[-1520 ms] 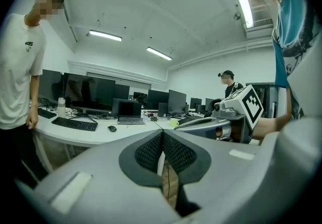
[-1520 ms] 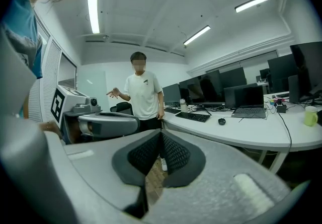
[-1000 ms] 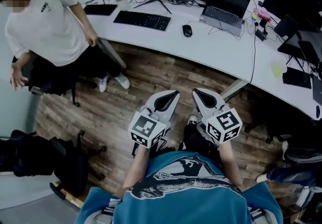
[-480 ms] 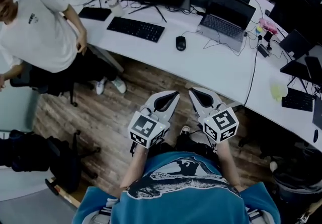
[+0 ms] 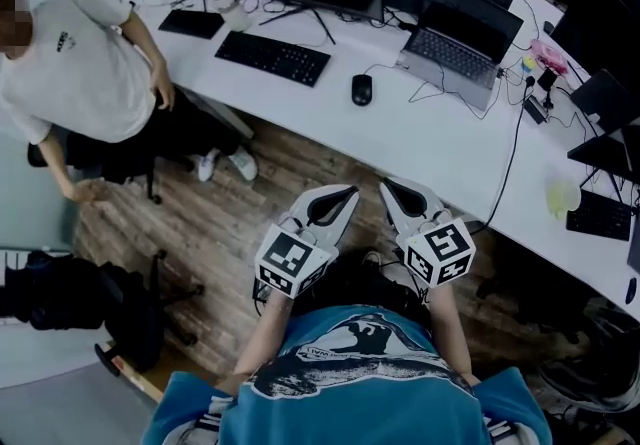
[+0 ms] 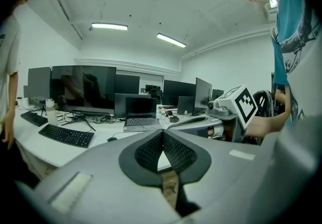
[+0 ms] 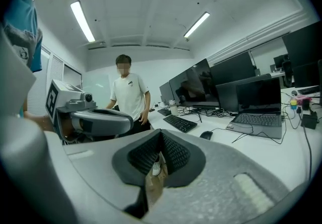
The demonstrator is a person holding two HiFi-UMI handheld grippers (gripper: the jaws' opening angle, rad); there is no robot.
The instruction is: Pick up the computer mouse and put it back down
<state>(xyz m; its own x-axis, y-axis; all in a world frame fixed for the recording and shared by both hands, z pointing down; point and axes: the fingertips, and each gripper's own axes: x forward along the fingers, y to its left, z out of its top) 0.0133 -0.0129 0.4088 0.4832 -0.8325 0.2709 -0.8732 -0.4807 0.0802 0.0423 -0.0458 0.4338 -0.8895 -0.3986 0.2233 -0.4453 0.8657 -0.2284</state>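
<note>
Jaws on both tongs are pressing together, gripping nothing. Left gripper (image 5: 348, 194) and right gripper (image 5: 390, 185) are hovering side by side above the wooden floor (image 5: 240, 208). Black computer mouse (image 5: 361, 89) is lying on the white desk (image 5: 430, 138), between keyboard (image 5: 272, 58) and laptop (image 5: 462, 45), well apart from both.

No words or numbers can be read in any view.

- Left cube (image 5: 291, 258) on left gripper (image 5: 348, 193), lower centre of head view: black-and-white square markers, a pattern with no lettering.
- Right cube (image 5: 441, 251) on right gripper (image 5: 390, 185), just beside it: markers of the same kind, in a different pattern.
- White T-shirt (image 5: 75, 73), upper left: small dark chest logo, too small to read.
- Teal shirt (image 5: 380, 403), bottom centre: dark graphic print with tiny lettering, unreadable.
</note>
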